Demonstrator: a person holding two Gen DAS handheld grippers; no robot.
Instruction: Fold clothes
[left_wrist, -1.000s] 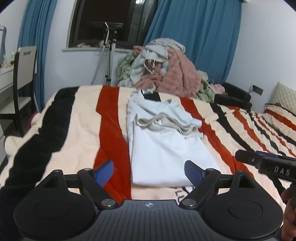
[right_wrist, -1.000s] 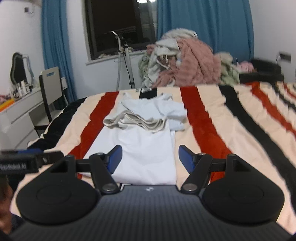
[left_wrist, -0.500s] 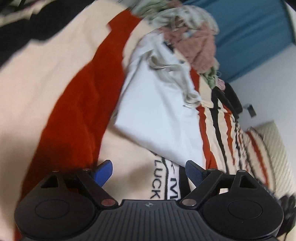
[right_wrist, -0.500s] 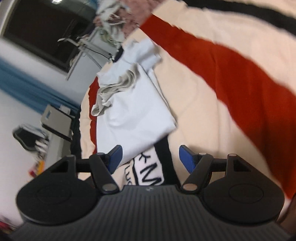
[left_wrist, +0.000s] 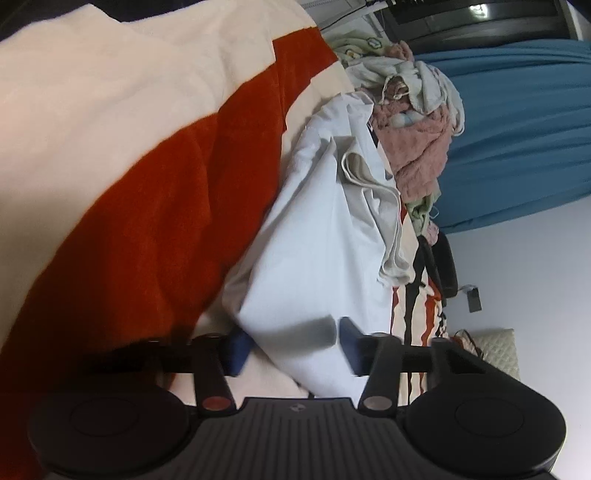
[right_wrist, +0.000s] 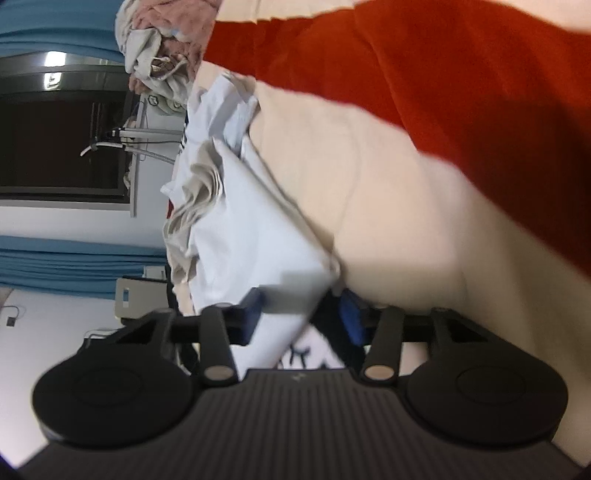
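Observation:
A white folded garment (left_wrist: 314, 251) with beige trim lies on the striped bed blanket (left_wrist: 147, 184). Both views are rolled sideways. My left gripper (left_wrist: 291, 347) is open, its blue fingers straddling the garment's near left corner. My right gripper (right_wrist: 301, 314) is open, its blue fingers straddling the garment's (right_wrist: 251, 236) near right corner. Neither pair of jaws has closed on the cloth. The beige collar part (right_wrist: 199, 192) is bunched at the far end.
A heap of loose clothes (left_wrist: 410, 122) sits at the far end of the bed. Blue curtains (left_wrist: 517, 129) and a dark window (right_wrist: 62, 140) are behind. A chair (right_wrist: 133, 299) stands beside the bed. A pillow (left_wrist: 495, 350) lies at the side.
Both grippers have dropped from above the bed and rolled sideways, moving in until each straddles a near corner of the white garment. Both stay open.

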